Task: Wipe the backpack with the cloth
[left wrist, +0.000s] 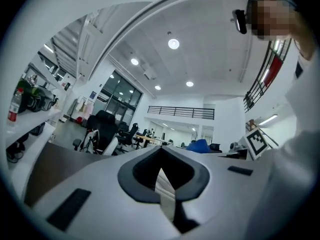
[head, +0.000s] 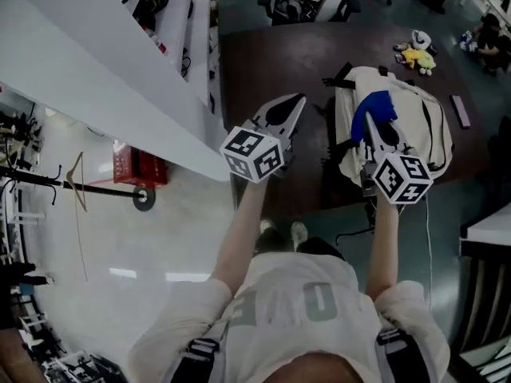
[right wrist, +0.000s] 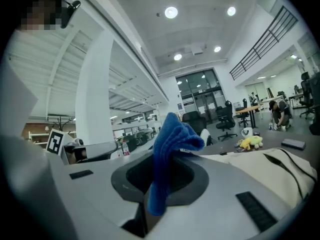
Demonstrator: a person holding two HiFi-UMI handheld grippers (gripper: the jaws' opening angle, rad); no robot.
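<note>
Blue cloth stands up in a folded tuft from the right gripper. Its jaws are clamped on the cloth's lower part, and the free end flops forward over the tips. In the head view this gripper hangs over the cream backpack, which lies flat on the dark table with black straps showing at its left edge. No view shows whether the cloth touches the fabric. The left gripper is held beside the pack's left edge, above bare tabletop, with its jaws pressed together and nothing between them.

The wipe seems to be at its start, on the pack's left part. To do it well, the right gripper should tilt so that the loose tuft meets the fabric, not the hard jaw tips. It should then press lightly and draw long, overlapping strokes across the panel. The pack looks soft and light, so it will probably slide or bunch, and the idle left gripper could pin an edge or strap to steady it. Only a narrow part of the cloth is held, so dragging hard, or snagging on a zip or strap, may pull it free.
</note>
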